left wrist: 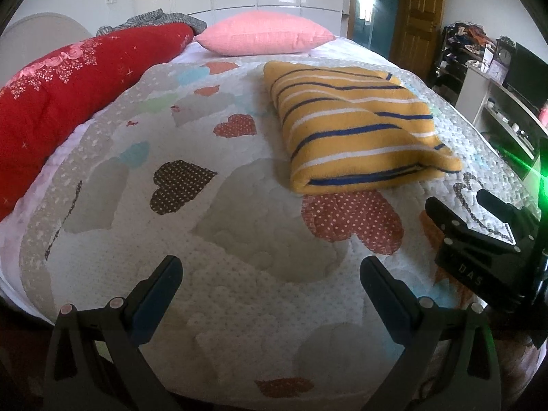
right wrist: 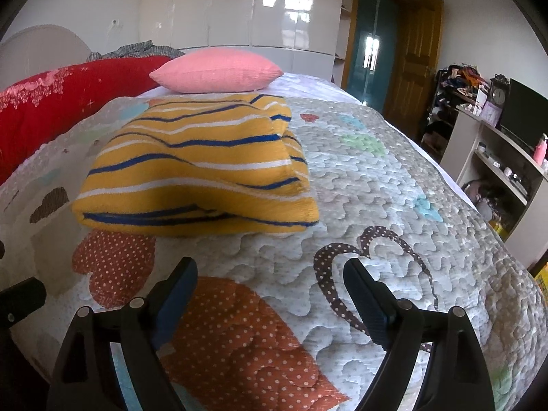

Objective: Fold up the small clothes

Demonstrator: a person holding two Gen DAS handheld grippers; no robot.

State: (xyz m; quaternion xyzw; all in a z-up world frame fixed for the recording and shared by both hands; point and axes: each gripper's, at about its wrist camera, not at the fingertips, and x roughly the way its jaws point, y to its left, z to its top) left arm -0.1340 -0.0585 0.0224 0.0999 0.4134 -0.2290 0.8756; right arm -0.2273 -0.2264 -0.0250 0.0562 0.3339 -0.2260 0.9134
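Note:
A yellow garment with blue and white stripes [left wrist: 356,130] lies folded into a thick rectangle on the quilted bedspread [left wrist: 239,226]; it also shows in the right wrist view [right wrist: 198,167]. My left gripper [left wrist: 270,267] is open and empty, hovering over the quilt in front of the garment, apart from it. My right gripper [right wrist: 270,267] is open and empty, over the quilt to the front right of the garment. The right gripper also shows at the right edge of the left wrist view [left wrist: 479,236].
A pink pillow [left wrist: 263,34] lies at the head of the bed behind the garment. A rolled red blanket [left wrist: 68,85] runs along the left side. White shelves with a monitor [right wrist: 507,144] stand to the right of the bed, with a wooden door [right wrist: 414,68] beyond.

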